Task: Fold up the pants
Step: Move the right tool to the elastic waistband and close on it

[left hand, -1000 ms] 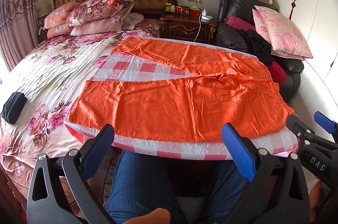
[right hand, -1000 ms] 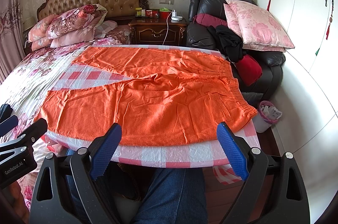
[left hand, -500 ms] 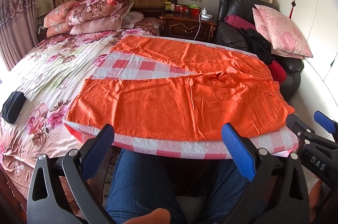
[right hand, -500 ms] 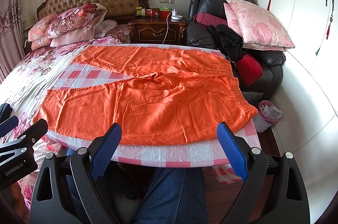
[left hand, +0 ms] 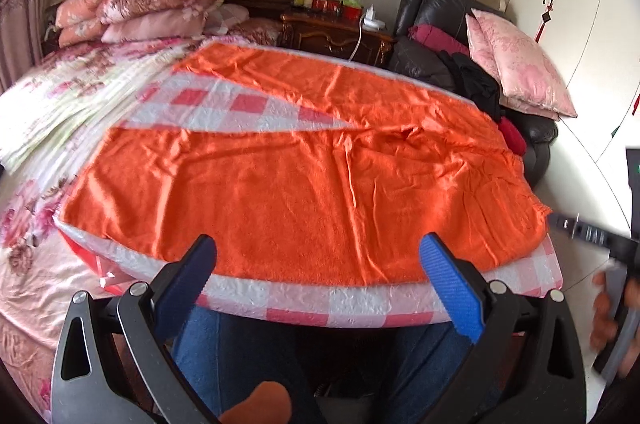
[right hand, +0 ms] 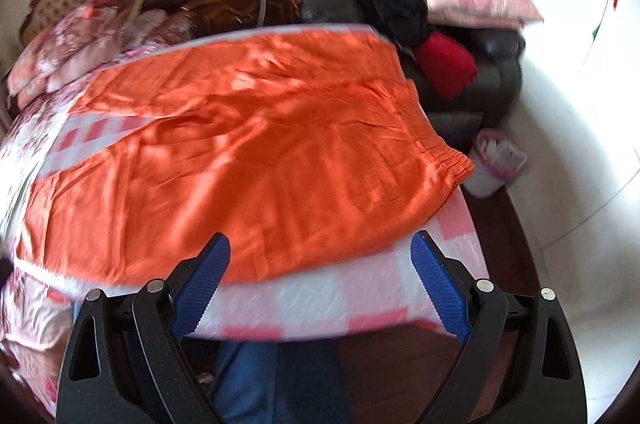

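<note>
Left wrist: orange pants [left hand: 304, 180] lie flat on checkered surface [left hand: 280, 298], legs toward 9 o'clock, waistband at 3, ready for folding. Left gripper [left hand: 316, 264] and right gripper [right hand: 320, 264] jaws released, empty, over near hem.

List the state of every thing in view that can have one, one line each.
Orange fabric pants: spread flat, unfolded, legs splayed apart, wrinkled.
Pink-and-white checked cloth: lying under the pants.
Left tool: open, empty, over the pants' near edge.
Right tool: open, empty, over the near edge by the waistband.
Pink waste bin: upright, holding scraps.
</note>
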`<state>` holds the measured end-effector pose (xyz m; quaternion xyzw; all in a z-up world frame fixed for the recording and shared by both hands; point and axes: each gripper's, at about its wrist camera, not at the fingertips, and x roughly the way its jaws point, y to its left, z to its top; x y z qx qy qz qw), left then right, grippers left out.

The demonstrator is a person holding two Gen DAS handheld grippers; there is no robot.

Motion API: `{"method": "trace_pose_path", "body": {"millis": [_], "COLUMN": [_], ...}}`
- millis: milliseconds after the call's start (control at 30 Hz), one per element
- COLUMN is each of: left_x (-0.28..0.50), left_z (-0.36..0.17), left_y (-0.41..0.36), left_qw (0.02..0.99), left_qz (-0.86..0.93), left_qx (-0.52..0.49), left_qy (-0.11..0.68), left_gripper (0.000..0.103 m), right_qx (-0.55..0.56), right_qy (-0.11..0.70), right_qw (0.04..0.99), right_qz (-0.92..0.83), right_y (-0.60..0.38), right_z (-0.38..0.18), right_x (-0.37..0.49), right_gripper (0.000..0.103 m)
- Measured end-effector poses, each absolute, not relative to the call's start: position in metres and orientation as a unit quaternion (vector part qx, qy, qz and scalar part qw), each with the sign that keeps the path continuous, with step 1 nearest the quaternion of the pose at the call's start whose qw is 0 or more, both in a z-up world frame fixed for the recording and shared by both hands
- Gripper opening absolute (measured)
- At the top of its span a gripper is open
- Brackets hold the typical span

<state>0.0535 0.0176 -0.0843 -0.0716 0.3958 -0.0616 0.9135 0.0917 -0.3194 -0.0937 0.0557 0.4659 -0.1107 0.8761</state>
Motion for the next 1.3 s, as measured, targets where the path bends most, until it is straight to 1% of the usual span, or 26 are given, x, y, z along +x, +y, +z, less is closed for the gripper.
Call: {"method": "trace_pose_path", "body": {"millis": [67,267,400,500,700,900,933,1000,1033,1067,1100,1200,1267,1300], "left_x": [0.064,0.088,0.103,0.115,0.14,0.177,0.185,0.211,0.224,0.243,0.258,0.316,0.36,0.376], "left_z": [-0.097,-0.123,-0.135,-0.14,-0.149,-0.136,-0.133,-0.122,-0.117,-0.111,-0.108,-0.098,-0.093,-0.093], "left_y": [0.02,0.037,0.055,0.072,0.098,0.125,0.129,0.14,0.145,0.15,0.155,0.173,0.192,0.2], "left_qw": [0.907,0.888,0.878,0.873,0.866,0.872,0.874,0.88,0.884,0.887,0.888,0.887,0.878,0.874], "left_qz": [-0.069,-0.077,-0.058,-0.032,0.009,0.025,0.027,0.034,0.035,0.036,0.035,0.019,0.01,0.006], "left_qx": [-0.081,-0.109,-0.117,-0.127,-0.127,-0.122,-0.12,-0.119,-0.118,-0.119,-0.124,-0.151,-0.192,-0.209], "left_qy": [0.408,0.44,0.46,0.47,0.484,0.474,0.47,0.458,0.451,0.445,0.442,0.437,0.438,0.439], "left_gripper": [0.101,0.101,0.101,0.101,0.101,0.101,0.101,0.101,0.101,0.101,0.101,0.1,0.09,0.089], "right_qx": [0.056,0.014,-0.044,-0.068,-0.105,-0.105,-0.102,-0.081,-0.073,-0.089,-0.106,-0.106,-0.095,-0.086], "right_qy": [0.473,0.53,0.538,0.553,0.584,0.58,0.575,0.575,0.576,0.574,0.57,0.547,0.525,0.51], "right_qw": [0.871,0.839,0.833,0.824,0.802,0.806,0.811,0.814,0.814,0.814,0.815,0.83,0.845,0.854], "right_qz": [-0.118,-0.127,-0.121,-0.107,-0.074,-0.046,-0.03,0.011,0.018,0.007,0.007,0.034,0.047,0.057], "right_y": [-0.345,-0.413,-0.434,-0.441,-0.435,-0.44,-0.439,-0.437,-0.436,-0.432,-0.427,-0.417,-0.413,-0.411], "right_z": [-0.093,-0.097,-0.104,-0.119,-0.163,-0.18,-0.18,-0.179,-0.178,-0.177,-0.176,-0.159,-0.14,-0.127], "right_x": [0.123,0.27,0.371,0.425,0.497,0.527,0.526,0.523,0.522,0.52,0.516,0.498,0.482,0.47], "right_gripper": [0.088,0.088,0.088,0.088,0.088,0.088,0.084,0.057,0.038,0.014,0.013,0.01,0.01,0.01]}}
